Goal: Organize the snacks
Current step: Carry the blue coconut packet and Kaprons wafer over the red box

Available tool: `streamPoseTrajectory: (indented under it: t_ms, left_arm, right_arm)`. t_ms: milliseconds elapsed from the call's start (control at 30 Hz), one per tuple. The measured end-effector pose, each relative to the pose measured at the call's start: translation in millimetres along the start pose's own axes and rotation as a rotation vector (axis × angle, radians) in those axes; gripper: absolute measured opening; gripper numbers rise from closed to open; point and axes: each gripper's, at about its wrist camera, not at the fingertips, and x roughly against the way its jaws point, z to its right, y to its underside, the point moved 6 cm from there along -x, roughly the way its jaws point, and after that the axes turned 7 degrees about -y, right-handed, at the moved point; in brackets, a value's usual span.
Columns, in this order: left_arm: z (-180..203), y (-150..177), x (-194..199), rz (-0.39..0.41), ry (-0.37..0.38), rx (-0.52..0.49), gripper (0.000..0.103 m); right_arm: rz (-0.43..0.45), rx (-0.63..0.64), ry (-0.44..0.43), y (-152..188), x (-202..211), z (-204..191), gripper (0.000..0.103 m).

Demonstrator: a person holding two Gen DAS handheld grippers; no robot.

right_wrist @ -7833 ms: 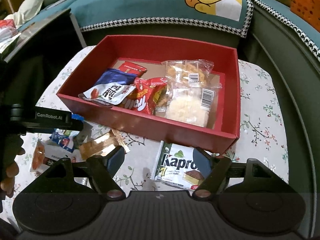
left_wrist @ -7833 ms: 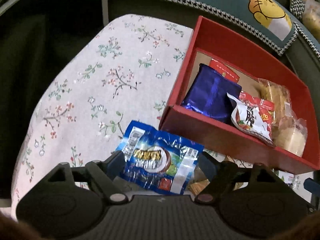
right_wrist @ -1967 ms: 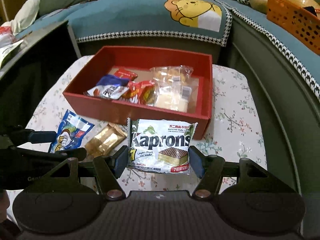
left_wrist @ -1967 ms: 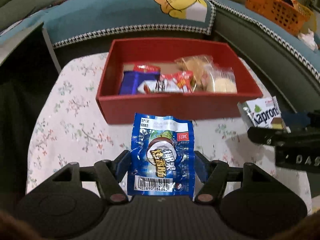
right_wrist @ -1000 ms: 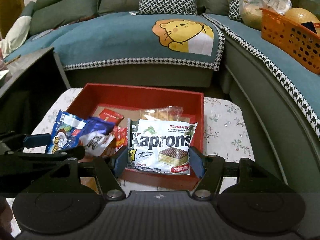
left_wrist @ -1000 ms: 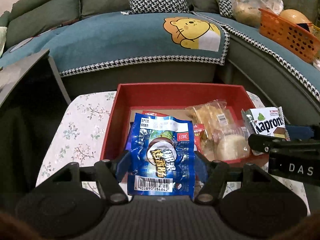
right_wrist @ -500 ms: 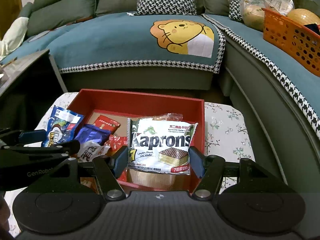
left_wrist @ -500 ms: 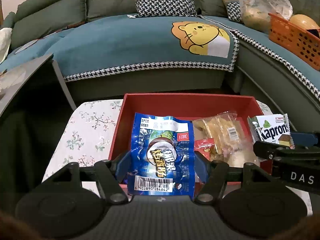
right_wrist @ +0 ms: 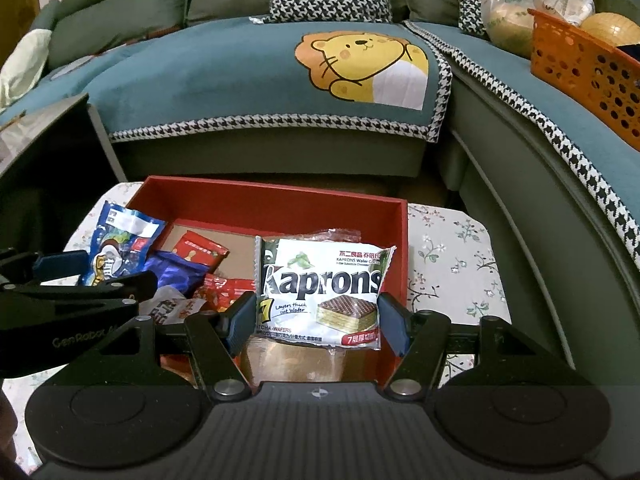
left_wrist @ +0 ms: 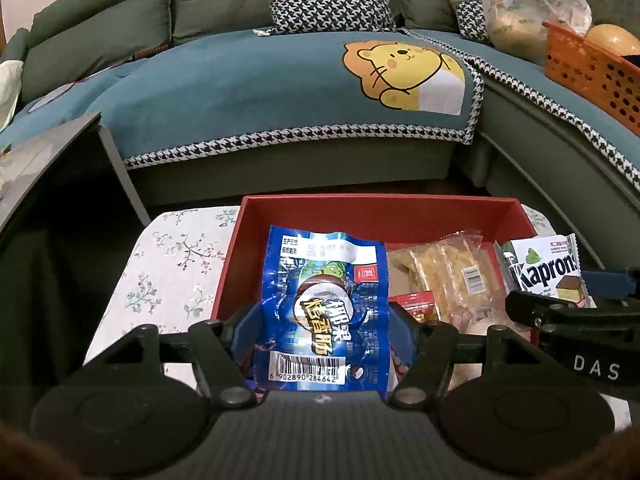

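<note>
While each tool (left_wrist: 324,330) (right_wrist: 318,318) grips one packet, roughly five snacks (right_wrist: 176,270) fill the single red box (right_wrist: 276,202).

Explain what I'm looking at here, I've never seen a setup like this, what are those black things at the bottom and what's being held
Each black shape is a hand-held gripper: a two-finger clamp a person carries, with a camera looking along its fingers. One picture comes from each. The left hand-held gripper pinches a blue snack packet. The right hand-held gripper pinches a white Kaprons wafer pack. Both hang over a red box that holds other snacks and sits on a flowered tablecloth. A sofa stands behind.
</note>
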Motion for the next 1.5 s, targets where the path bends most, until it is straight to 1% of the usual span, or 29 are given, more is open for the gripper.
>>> streamPoseTrajectory:
  t_ms: [600,1500]
  left_arm:
    - [6.9,-5.5,-16.9,-0.013,-0.005,-0.007,0.097]
    - [10.1,-5.4,-28.6,-0.026,-0.009,-0.007,0.097]
  right_arm:
    - [-0.029,-0.002,0.013,-2.0,-18.5,6.6,0.071]
    - [-0.052,0.008,0.023,-0.6,-29.6,7.9,0.072]
